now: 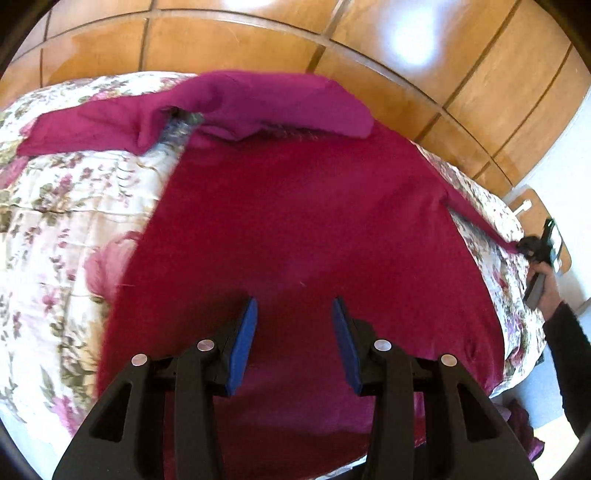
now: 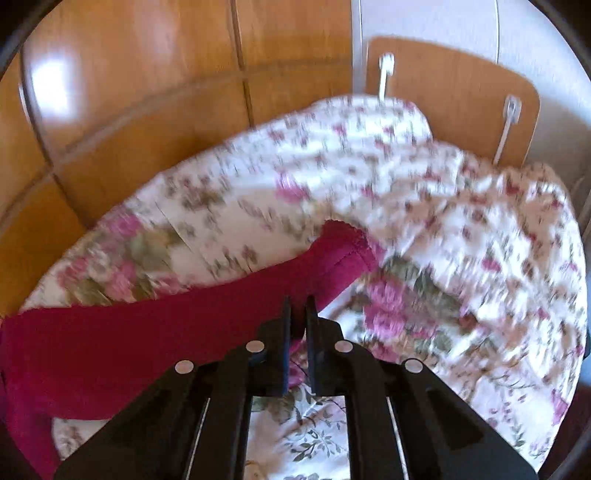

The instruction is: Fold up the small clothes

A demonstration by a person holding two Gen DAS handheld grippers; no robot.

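Fingers [image 1: 248, 332] of your left gripper [image 1: 295, 328]: blue-padded, set well apart, nothing between them, hovering over the lower middle of the garment. Fingers [image 2: 285, 332] of your right gripper [image 2: 297, 325]: drawn nearly together, clamped on the sleeve [image 2: 229, 310] just short of its hemmed cuff [image 2: 347, 243]. Item: one crimson long-sleeved top [image 1: 303, 229], spread flat, its body filling the centre of the left wrist view, its lower edge reaching the near side of the bed. Far sleeve [image 1: 110, 125]: folded over across the top of the garment, lying crumpled toward the left. Other sleeve: pulled out straight to the right in the left wrist view, ending at your right gripper [image 1: 532, 247], which you hold in your right hand [image 1: 546, 284] at the bed's right edge. Support: a bed under a floral quilt [image 1: 55, 221], cream with pink roses and green leaves; right wrist view of it blurred. Surroundings: glossy wooden panelling [image 1: 229, 44] behind the bed; a rounded wooden board [image 2: 454, 92] with two white fittings past the quilt in the right wrist view, a pale wall [image 2: 424, 18] behind it.
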